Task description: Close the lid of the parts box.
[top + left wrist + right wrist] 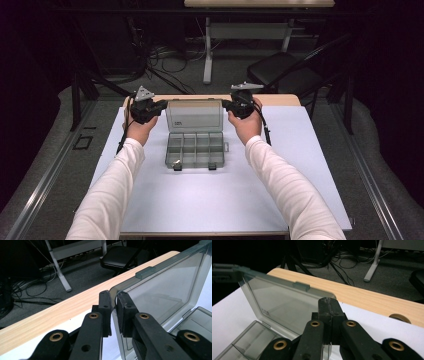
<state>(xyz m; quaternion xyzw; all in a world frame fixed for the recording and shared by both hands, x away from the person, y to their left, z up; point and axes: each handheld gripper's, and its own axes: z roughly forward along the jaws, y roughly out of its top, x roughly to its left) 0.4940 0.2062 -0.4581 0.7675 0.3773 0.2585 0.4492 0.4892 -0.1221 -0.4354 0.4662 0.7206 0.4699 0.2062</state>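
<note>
Two black grippers pinched the raised lid [193,115] of a clear, smoke-tinted plastic organizer box [195,149], one at each upper corner. The box was a shallow rectangle divided into small square compartments, its walls thin and glossy, with two dark latches on its near edge; a small metallic piece lay in the near-left compartment. It sat on a smooth white sheet [225,195] covering most of a light wood-grain table [280,99], a little left of centre and toward the far side. Its long axis ran left to right across the table, and the lid stood nearly upright from the hinge on the far long side, inner face toward the person. The left gripper [159,105] had its jaws nearly closed, its rubbery pads clamping the thin rounded corner of the lid [160,290] between them. The right gripper [226,104] was closed tight, its pads [324,306] meeting over the lid's opposite corner edge [282,300]. Beyond the lid a narrow strip of bare wood reached the table's far edge, while broad open white sheet lay in front of the box and to its right.
</note>
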